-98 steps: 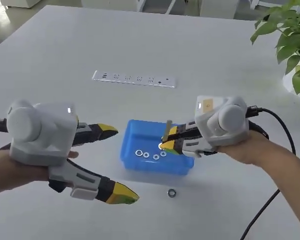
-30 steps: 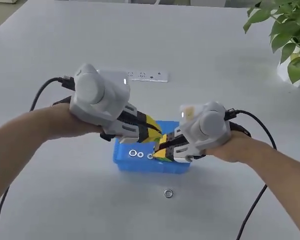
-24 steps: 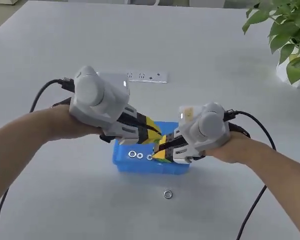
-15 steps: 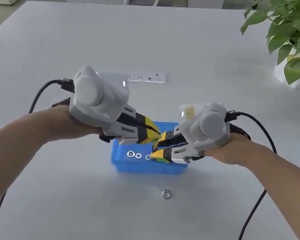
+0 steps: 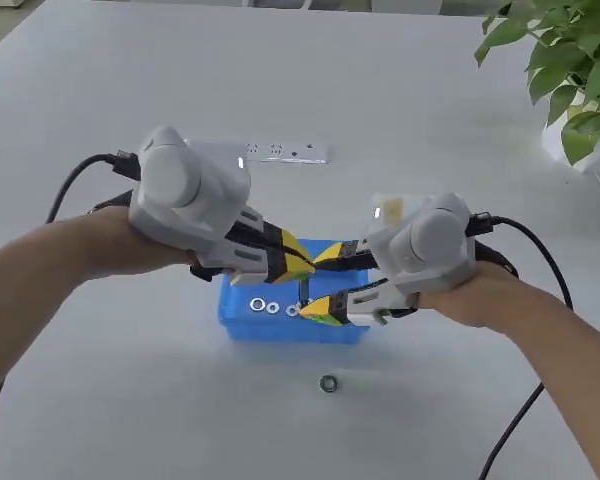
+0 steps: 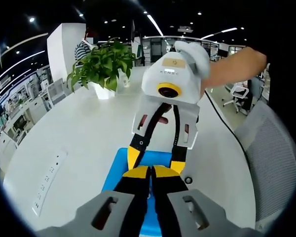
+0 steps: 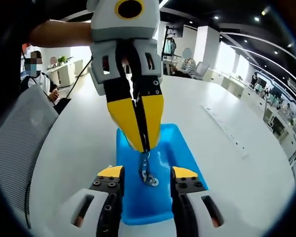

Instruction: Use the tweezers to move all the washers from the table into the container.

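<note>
Lying alone toward the front edge of the table, one loose washer sits just outside the blue container, which holds three washers. Above the container, the right gripper stands wide with nothing in it. The left gripper is clamped on the tweezers. Their long axis runs near upright, tips down among the washers inside. Pinched so narrowly, they could swivel or slip when lifted over the container wall toward the loose washer, and the crowded grippers might knock together. Beyond lie a power strip and, at the far right corner, a plant.
</note>
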`<state>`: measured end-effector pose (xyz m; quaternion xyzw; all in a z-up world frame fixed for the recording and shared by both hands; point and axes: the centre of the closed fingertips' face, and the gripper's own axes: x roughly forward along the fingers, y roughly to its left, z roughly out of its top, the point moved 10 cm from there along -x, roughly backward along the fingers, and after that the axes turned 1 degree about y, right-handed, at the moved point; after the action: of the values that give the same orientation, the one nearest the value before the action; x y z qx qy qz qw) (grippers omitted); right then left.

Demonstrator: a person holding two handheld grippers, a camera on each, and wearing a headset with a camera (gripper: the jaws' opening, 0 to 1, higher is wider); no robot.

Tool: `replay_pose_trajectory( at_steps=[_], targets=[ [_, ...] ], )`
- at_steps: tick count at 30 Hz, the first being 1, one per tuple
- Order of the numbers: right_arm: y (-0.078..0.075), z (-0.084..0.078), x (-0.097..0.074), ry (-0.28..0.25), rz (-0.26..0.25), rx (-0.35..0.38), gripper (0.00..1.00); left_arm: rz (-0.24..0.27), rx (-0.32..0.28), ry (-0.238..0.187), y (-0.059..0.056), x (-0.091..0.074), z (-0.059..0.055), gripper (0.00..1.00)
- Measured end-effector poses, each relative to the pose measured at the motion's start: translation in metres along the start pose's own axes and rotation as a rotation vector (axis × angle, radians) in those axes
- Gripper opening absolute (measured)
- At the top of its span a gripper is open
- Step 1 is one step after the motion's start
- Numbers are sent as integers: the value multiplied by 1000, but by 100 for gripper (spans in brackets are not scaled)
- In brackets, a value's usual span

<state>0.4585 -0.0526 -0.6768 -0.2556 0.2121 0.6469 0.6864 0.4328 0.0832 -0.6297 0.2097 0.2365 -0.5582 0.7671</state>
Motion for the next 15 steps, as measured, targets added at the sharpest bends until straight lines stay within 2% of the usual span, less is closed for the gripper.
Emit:
replay_pose_trajectory(
  at_steps=[4,11,15],
  targets=[
    [3,0,-6,0,-22,30,52,6,-2,-1,-1,-2,1,5],
    [9,1,-20,-28,-66,54,64,26,-12,-12,-2,-10,5,5],
    [12,2,-28,-53,-93,79,70,44,-37,-20,-1,-17,8,5]
  ],
)
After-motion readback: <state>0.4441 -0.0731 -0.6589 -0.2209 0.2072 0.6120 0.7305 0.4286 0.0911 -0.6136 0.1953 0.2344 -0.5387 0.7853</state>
